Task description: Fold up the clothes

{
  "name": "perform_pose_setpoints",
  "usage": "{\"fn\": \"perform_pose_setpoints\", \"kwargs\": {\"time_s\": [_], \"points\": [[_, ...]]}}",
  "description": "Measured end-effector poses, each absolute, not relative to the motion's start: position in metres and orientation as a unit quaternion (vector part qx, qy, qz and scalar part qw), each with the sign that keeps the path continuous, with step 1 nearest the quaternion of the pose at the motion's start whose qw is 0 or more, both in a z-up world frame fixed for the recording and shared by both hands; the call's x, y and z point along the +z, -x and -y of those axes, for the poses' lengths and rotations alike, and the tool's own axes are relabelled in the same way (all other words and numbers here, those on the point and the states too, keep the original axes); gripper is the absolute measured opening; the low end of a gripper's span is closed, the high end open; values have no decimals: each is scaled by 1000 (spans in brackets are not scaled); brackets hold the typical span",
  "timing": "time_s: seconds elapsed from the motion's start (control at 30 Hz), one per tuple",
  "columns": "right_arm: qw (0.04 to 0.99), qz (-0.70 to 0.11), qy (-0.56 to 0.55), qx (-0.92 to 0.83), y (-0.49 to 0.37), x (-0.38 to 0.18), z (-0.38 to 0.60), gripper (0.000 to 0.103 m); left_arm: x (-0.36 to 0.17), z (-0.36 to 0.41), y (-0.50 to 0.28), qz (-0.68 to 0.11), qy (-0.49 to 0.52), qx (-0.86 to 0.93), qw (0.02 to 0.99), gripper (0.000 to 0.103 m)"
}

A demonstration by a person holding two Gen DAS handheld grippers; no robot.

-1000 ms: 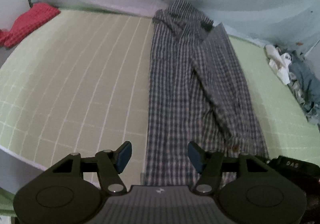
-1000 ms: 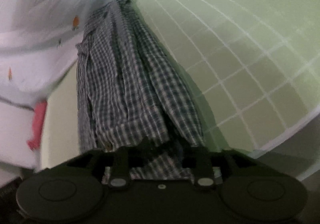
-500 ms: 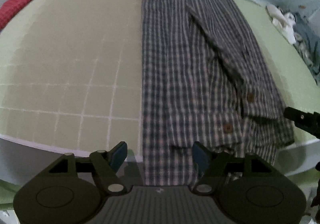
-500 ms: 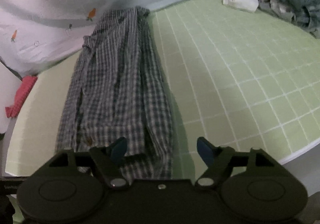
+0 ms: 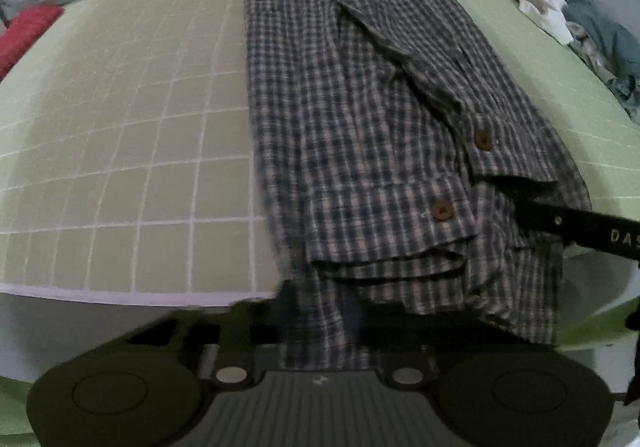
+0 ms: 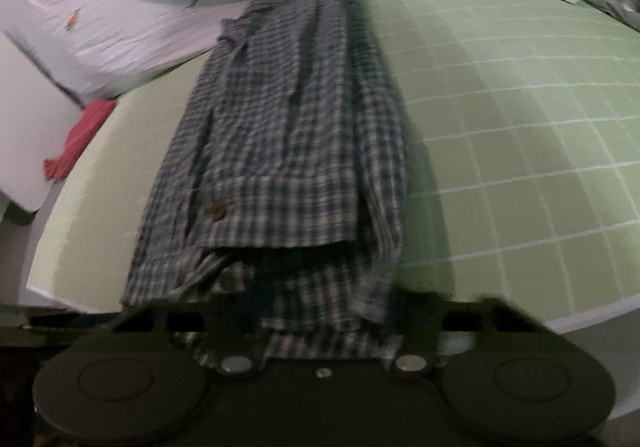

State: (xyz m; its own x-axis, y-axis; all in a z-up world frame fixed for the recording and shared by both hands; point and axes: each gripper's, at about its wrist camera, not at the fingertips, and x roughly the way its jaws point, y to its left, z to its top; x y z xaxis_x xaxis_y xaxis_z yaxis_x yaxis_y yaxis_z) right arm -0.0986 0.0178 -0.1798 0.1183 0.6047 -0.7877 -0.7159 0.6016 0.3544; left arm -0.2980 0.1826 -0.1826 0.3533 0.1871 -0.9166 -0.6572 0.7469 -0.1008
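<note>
A: Where's the checked shirt [image 5: 360, 119]?
B: Centre frame, lengthwise on the green grid mat [image 5: 120, 151].
A: Jaws?
B: Left gripper [image 5: 320, 311] and right gripper [image 6: 324, 311] closing on its hem.

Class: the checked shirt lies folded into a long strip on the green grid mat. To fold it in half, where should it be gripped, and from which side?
Probably at the hem of the checked shirt, one gripper per corner, coming from the mat's near edge, since the hem overhangs there. The left gripper and right gripper are closing on it.
</note>
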Motion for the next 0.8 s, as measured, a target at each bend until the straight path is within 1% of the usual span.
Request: {"fn": "perform_pose_setpoints", "kwargs": {"time_s": [0.03, 0.1, 0.23, 0.4, 0.8], "points": [[741, -501, 54, 444, 98, -181, -18, 10, -182, -186, 300, -497, 250, 267, 787, 4], [734, -510, 37, 447, 95, -180, -14, 6, -177, -190, 306, -488, 274, 263, 786, 2], [730, -513, 17, 451, 92, -162, 0, 4, -158, -193, 322, -470, 310, 251, 787, 2], [721, -517, -8, 460, 96, -136, 19, 4, -125, -195, 348, -430, 355, 231, 797, 2], [696, -535, -132, 460, 45, -118, -11, 4, -101, -257, 314, -357, 433, 220, 798, 1]]}}
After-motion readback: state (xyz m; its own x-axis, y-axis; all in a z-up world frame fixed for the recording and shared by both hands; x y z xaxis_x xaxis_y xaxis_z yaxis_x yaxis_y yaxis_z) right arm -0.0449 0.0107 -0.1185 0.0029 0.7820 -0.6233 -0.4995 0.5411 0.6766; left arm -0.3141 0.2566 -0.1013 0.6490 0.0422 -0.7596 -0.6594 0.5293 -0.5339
